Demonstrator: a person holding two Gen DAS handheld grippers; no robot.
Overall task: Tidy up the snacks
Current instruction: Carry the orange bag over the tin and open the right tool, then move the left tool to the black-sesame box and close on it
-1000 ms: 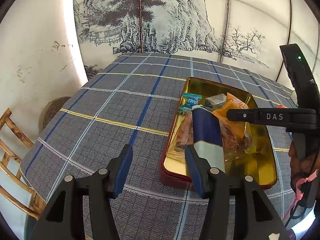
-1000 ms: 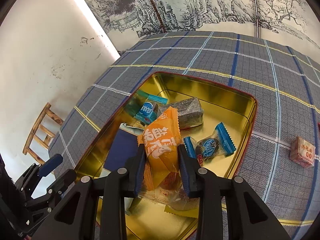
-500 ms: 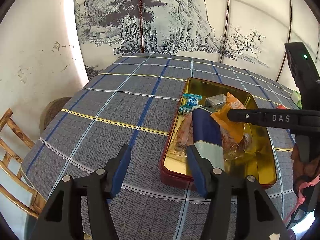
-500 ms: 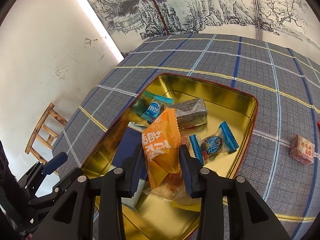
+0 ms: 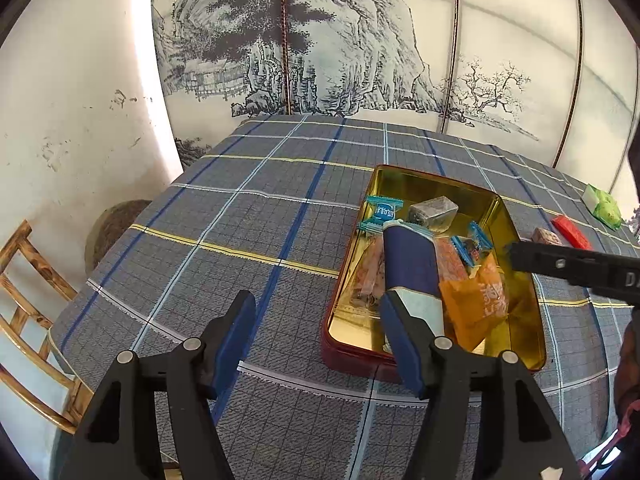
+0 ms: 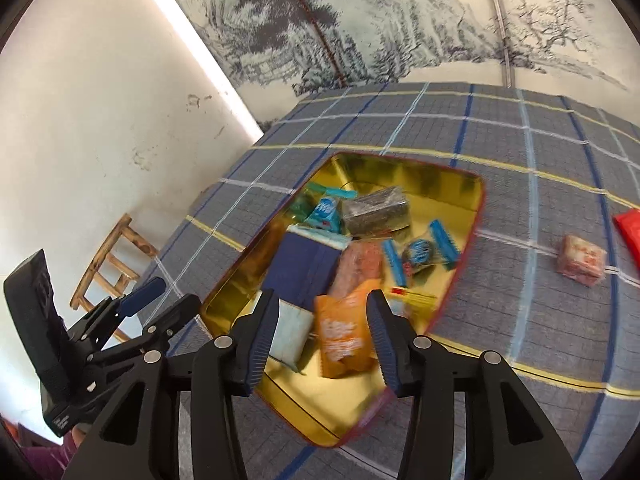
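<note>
A shallow gold-lined rectangular tin with a dark red outer wall (image 5: 516, 220) (image 6: 444, 176) sits on the grey plaid tablecloth with blue, white and yellow lines (image 5: 224, 240) (image 6: 540, 152), and the snacks lie heaped inside it. The crinkled orange foil snack packet (image 5: 478, 300) (image 6: 342, 338) rests at the tin's near end, beside a long navy-and-pale-blue pouch (image 5: 408, 264) (image 6: 300, 268); blue-wrapped candies (image 5: 380, 212) (image 6: 420, 254) and a dark grey clear-wrapped block (image 5: 432, 210) (image 6: 378, 210) lie farther in. The right gripper (image 6: 320, 330) hangs over the orange packet with its blue-padded fingers spread, touching nothing (this view is motion-blurred). The left gripper (image 5: 318, 336) hovers near the tin's near-left corner, jaws wide apart and empty. Outside the tin, on the cloth, lie a small pinkish wrapped cube (image 5: 546, 236) (image 6: 582, 258), a red packet (image 5: 572, 232) (image 6: 628, 232) and a green-and-white packet (image 5: 604, 206).
</note>
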